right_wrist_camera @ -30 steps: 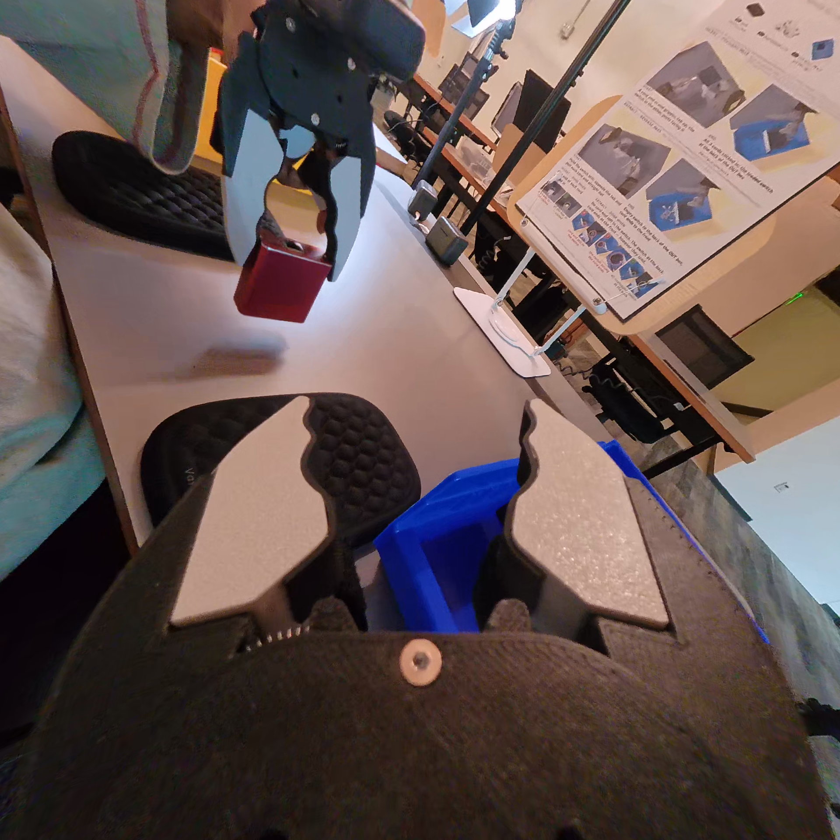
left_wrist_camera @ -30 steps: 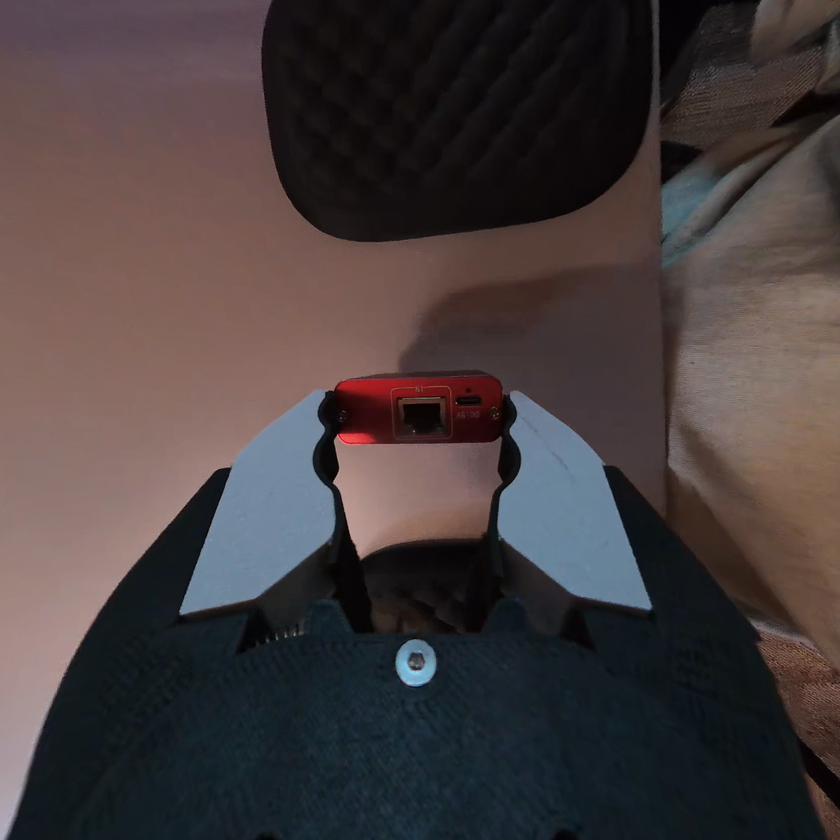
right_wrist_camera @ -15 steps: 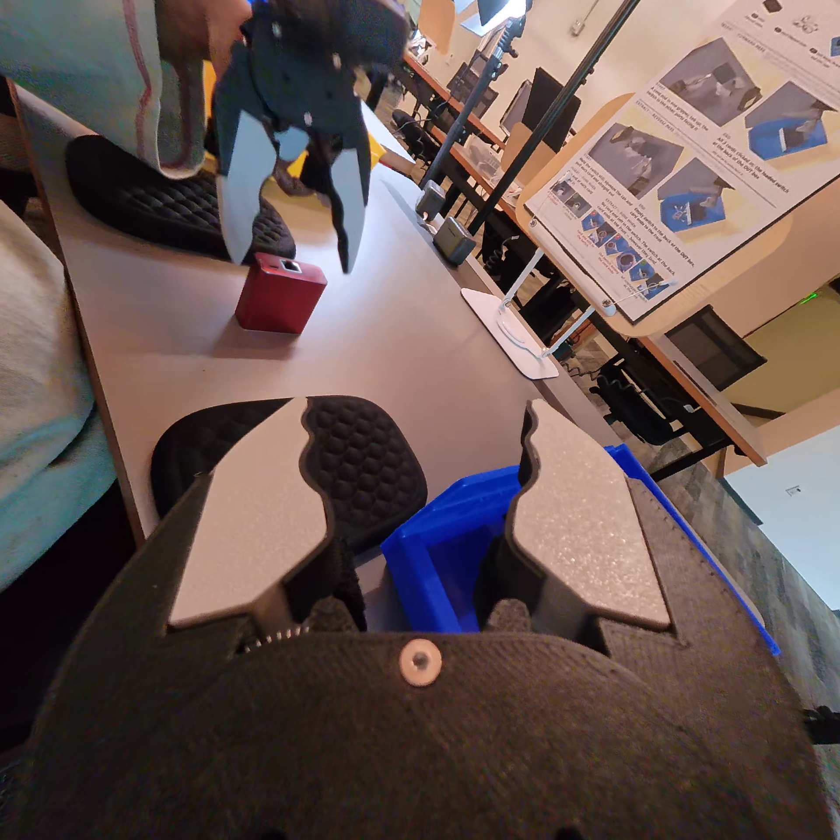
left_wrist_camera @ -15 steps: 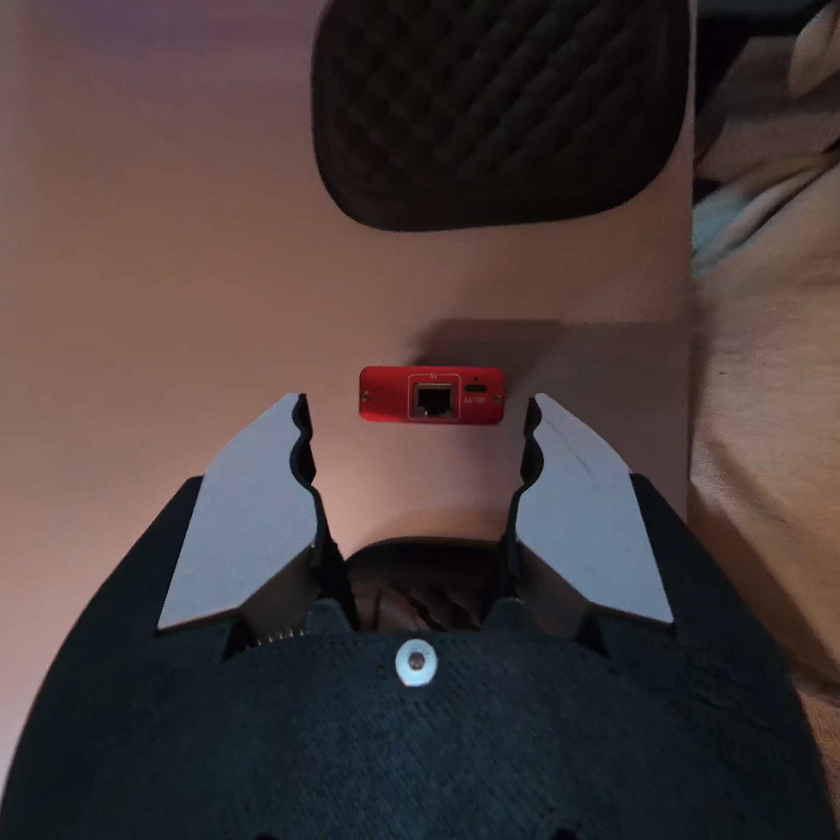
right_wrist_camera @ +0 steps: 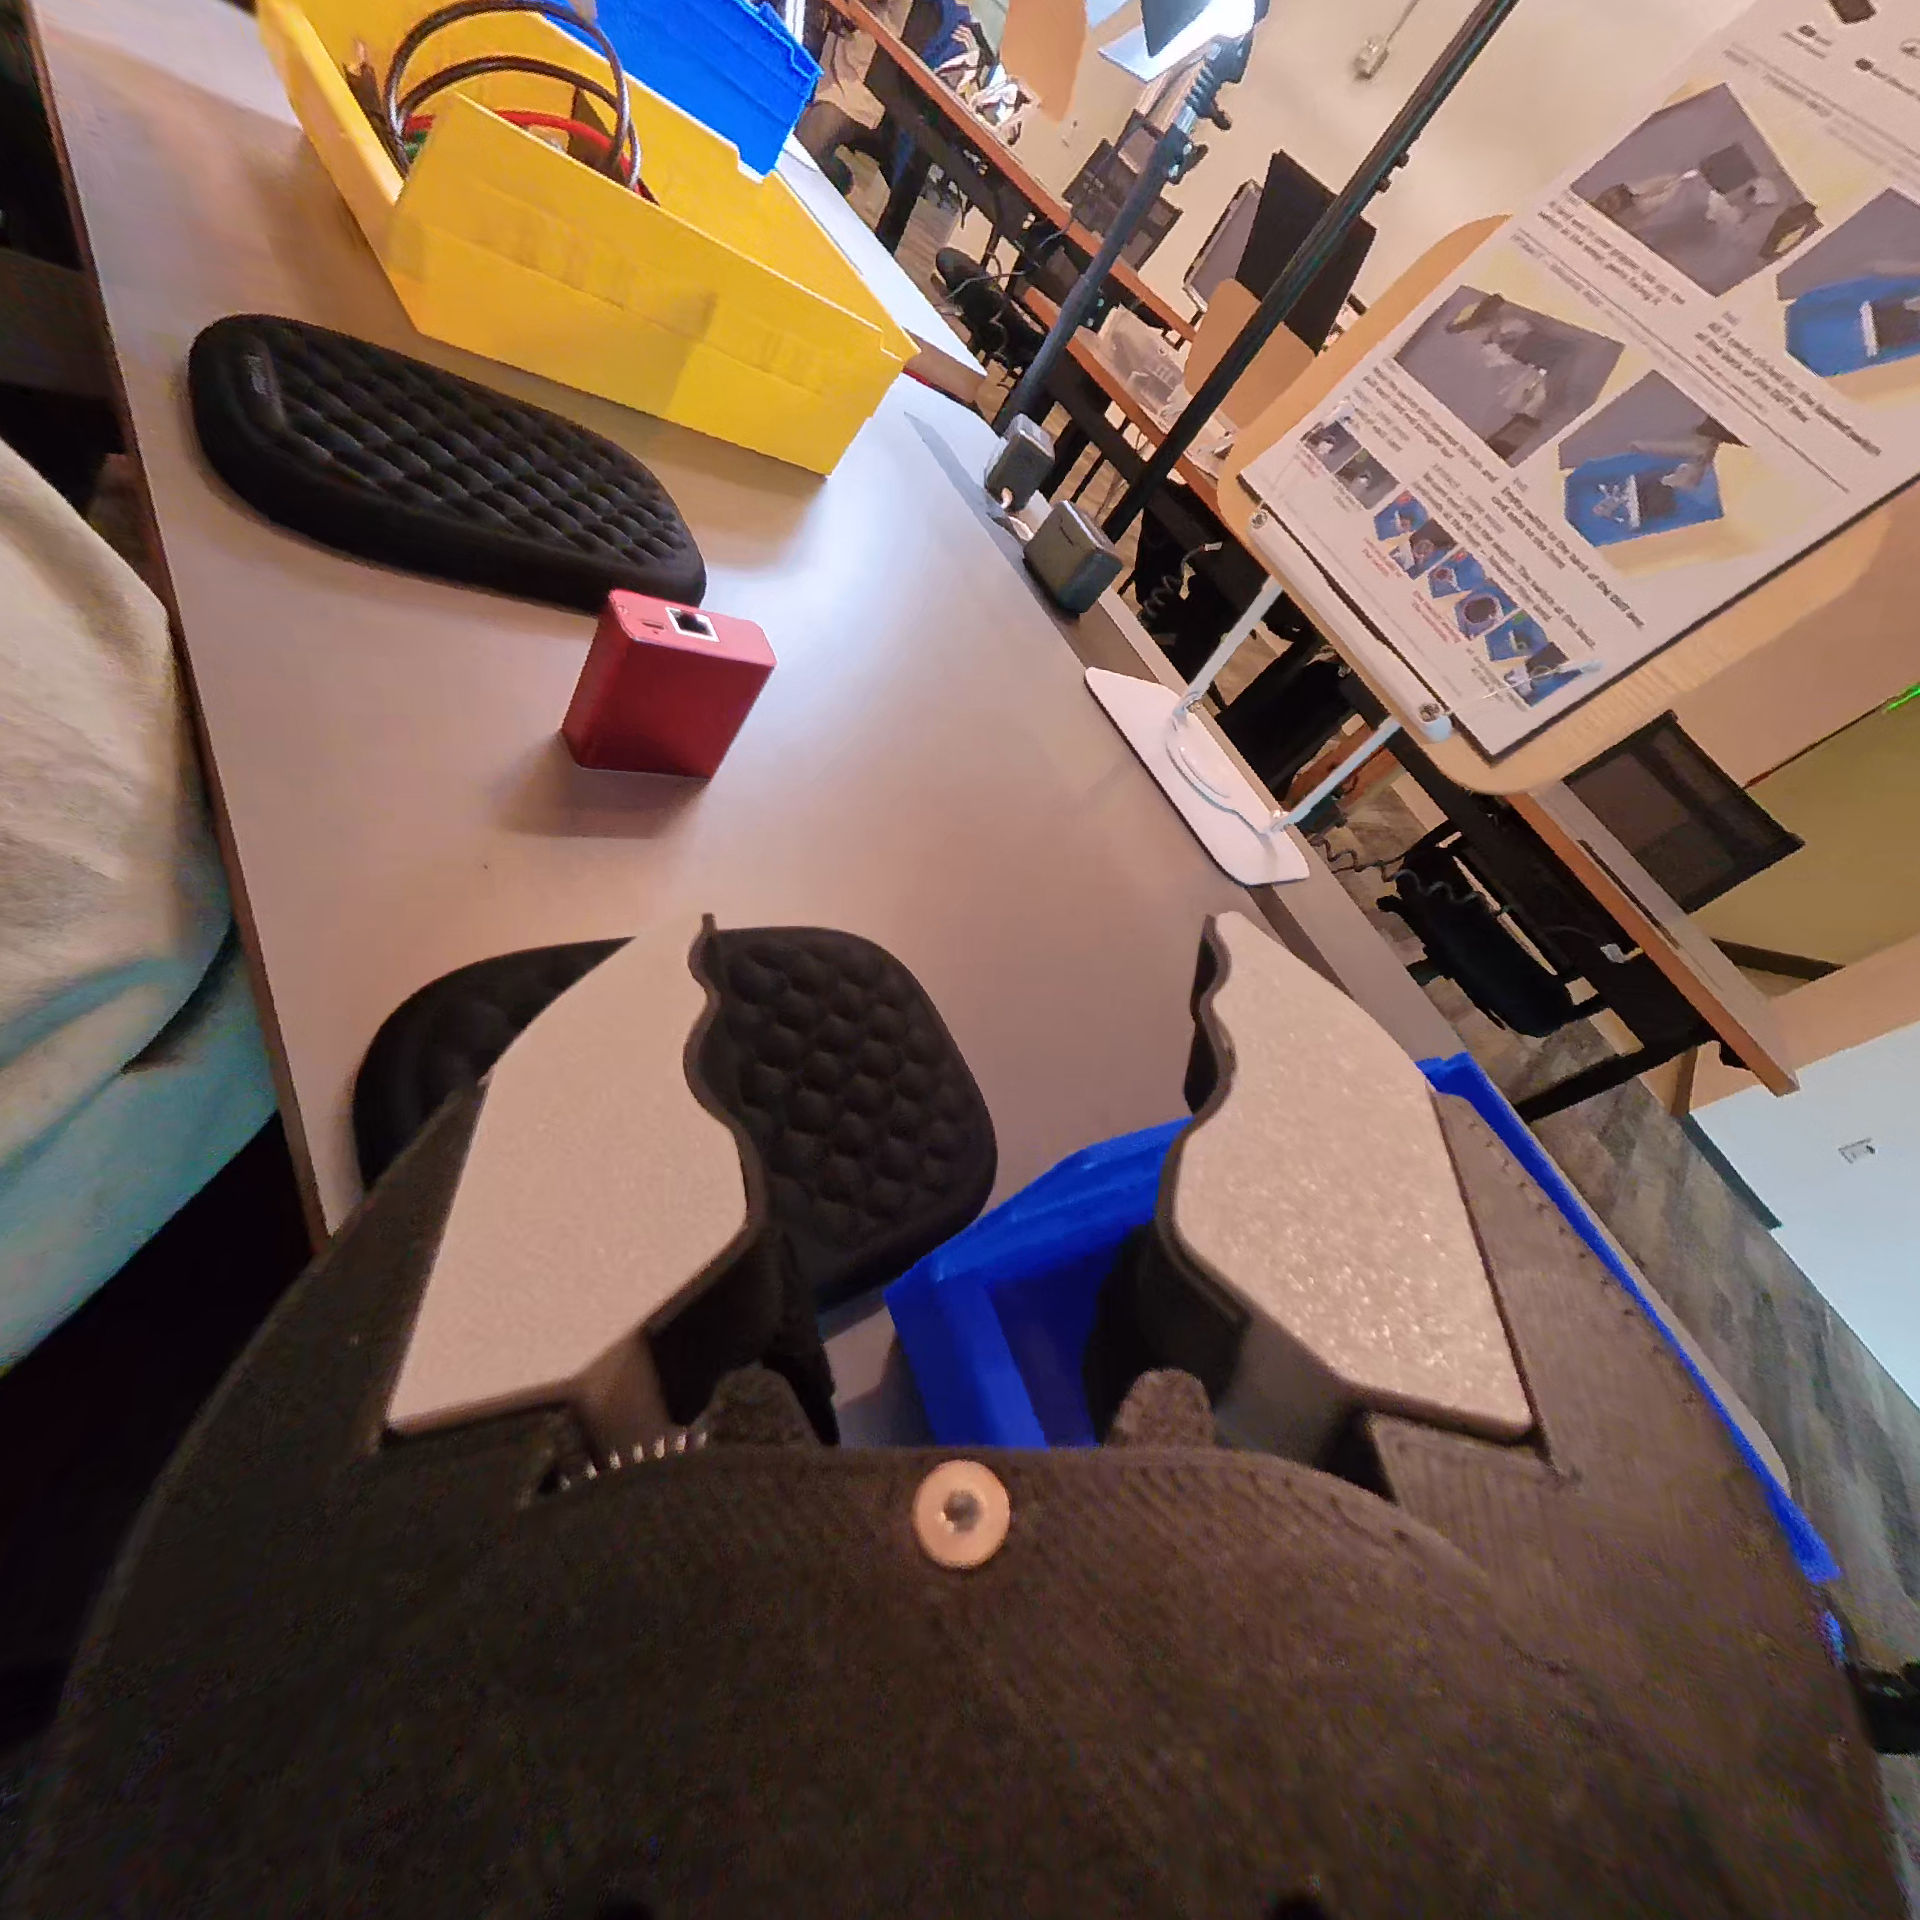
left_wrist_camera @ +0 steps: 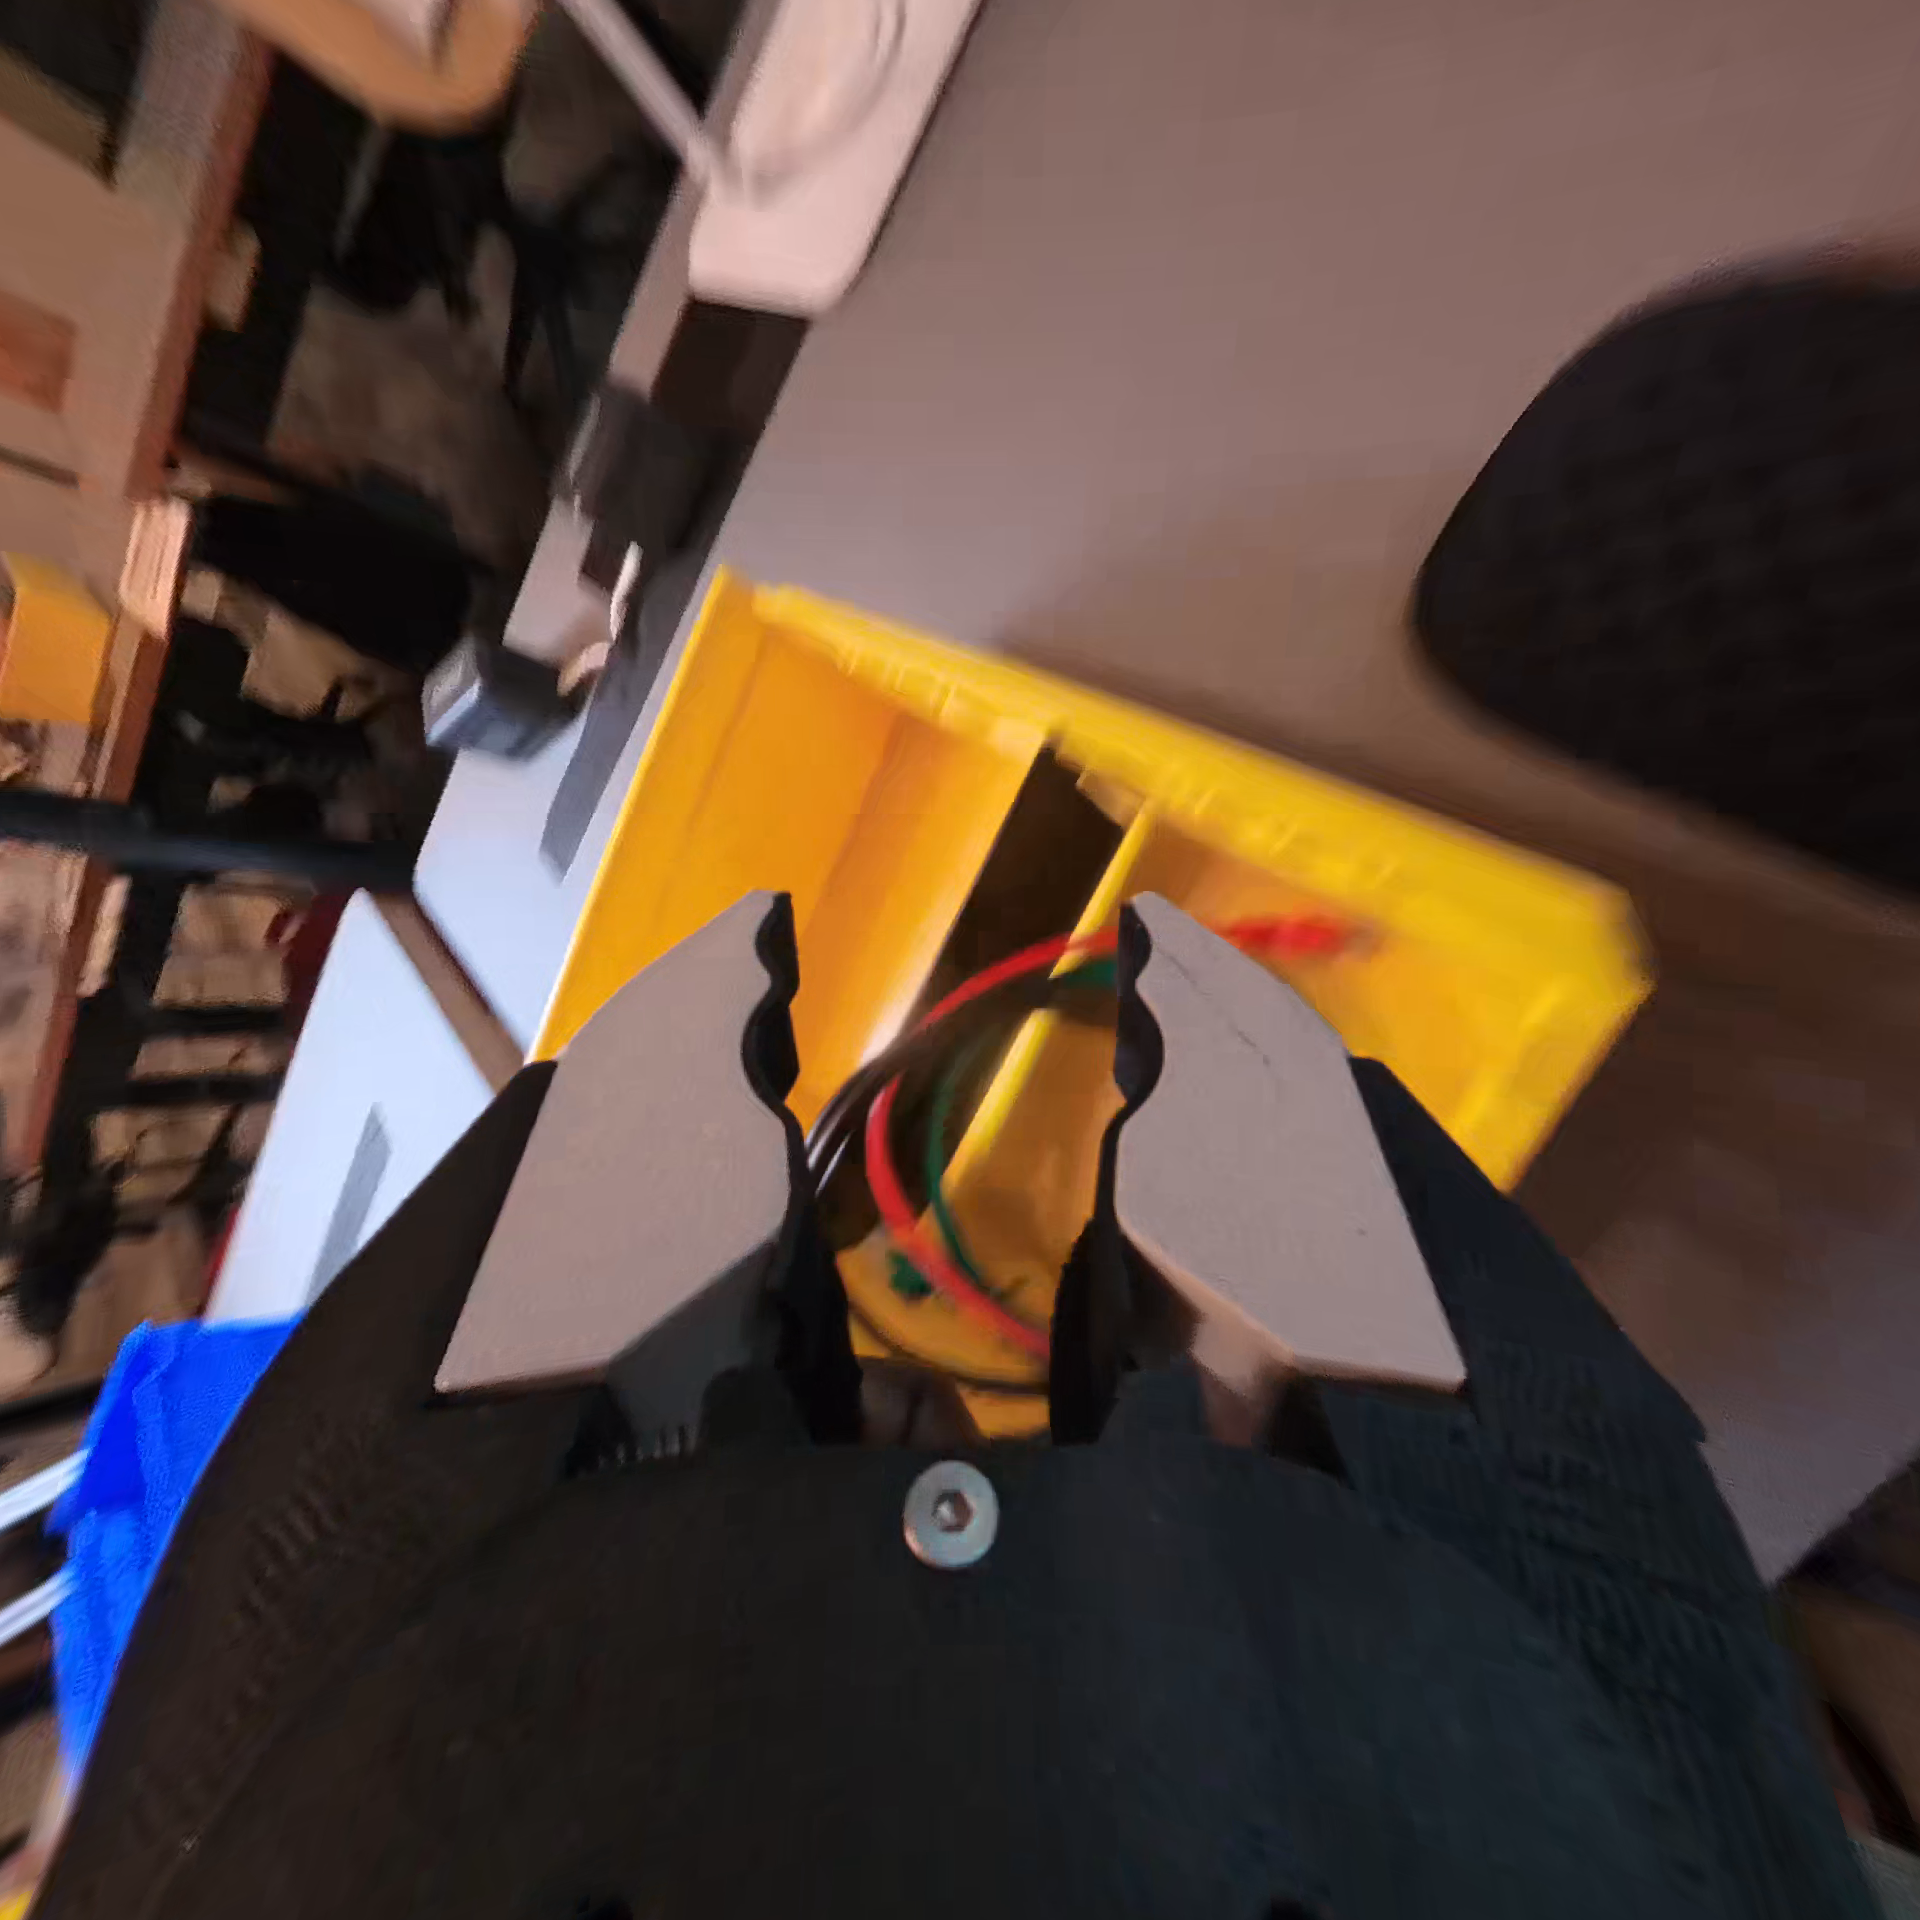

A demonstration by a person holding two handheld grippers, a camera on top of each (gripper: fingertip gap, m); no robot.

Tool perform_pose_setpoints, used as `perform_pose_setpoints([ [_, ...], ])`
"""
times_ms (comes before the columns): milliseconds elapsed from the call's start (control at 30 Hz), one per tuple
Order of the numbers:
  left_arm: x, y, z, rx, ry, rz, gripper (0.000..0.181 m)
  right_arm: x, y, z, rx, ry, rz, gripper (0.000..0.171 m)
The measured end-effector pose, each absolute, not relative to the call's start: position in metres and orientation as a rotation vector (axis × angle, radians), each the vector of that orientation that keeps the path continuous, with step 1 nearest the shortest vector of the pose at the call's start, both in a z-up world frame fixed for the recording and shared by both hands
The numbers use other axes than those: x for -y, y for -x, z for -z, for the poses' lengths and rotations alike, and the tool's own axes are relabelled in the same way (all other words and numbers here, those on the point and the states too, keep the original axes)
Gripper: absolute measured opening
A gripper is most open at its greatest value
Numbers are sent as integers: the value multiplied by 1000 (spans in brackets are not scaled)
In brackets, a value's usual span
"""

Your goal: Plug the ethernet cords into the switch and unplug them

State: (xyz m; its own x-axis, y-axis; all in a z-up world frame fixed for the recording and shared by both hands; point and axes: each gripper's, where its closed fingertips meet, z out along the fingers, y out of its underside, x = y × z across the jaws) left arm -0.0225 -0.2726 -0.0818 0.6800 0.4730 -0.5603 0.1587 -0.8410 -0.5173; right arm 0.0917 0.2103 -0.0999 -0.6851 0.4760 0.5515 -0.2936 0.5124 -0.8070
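Note:
The red switch (right_wrist_camera: 670,681) stands alone on the grey table (right_wrist_camera: 935,748), its port facing up and away. My right gripper (right_wrist_camera: 956,971) is open and empty, low over a black pad (right_wrist_camera: 842,1081) and a blue bin (right_wrist_camera: 997,1340), well short of the switch. My left gripper (left_wrist_camera: 951,945) is open and empty, hovering over a yellow bin (left_wrist_camera: 1247,821) that holds coiled red, green and black cords (left_wrist_camera: 914,1164). The same bin (right_wrist_camera: 623,270) with the cords (right_wrist_camera: 499,94) shows at the far end in the right wrist view. The left view is blurred.
A second black pad (right_wrist_camera: 436,468) lies between the yellow bin and the switch. Another blue bin (right_wrist_camera: 707,62) sits behind the yellow one. A stand holding an instruction sheet (right_wrist_camera: 1621,395) has its white base (right_wrist_camera: 1195,790) on the table's far edge. Cloth (right_wrist_camera: 83,810) is at the left. Spacing between my two grippers at the tips: around 50 cm.
My left gripper let go of the red switch, set it on the table, then swung away to the yellow bin with the cords. My right gripper has barely moved.

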Motion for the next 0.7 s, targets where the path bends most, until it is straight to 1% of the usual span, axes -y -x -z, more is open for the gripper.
perform_pose_setpoints([
  [100,323,41,111,456,2676,-1073,47,-205,-91,101,1989,138,-1236,88],
  [167,339,50,129,385,2773,-1091,40,-204,-91,101,1999,138,-1223,88],
  [233,346,55,145,356,2838,-1062,39,-205,-91,100,1999,142,-1213,88],
  [400,369,71,143,454,2882,-1166,15,-209,-92,97,1987,154,-1205,88],
  [467,367,67,130,524,2817,-1157,6,-210,-92,97,1988,155,-1204,88],
  [700,345,38,28,716,2338,-1351,1,-199,-92,98,1995,115,-1240,88],
])
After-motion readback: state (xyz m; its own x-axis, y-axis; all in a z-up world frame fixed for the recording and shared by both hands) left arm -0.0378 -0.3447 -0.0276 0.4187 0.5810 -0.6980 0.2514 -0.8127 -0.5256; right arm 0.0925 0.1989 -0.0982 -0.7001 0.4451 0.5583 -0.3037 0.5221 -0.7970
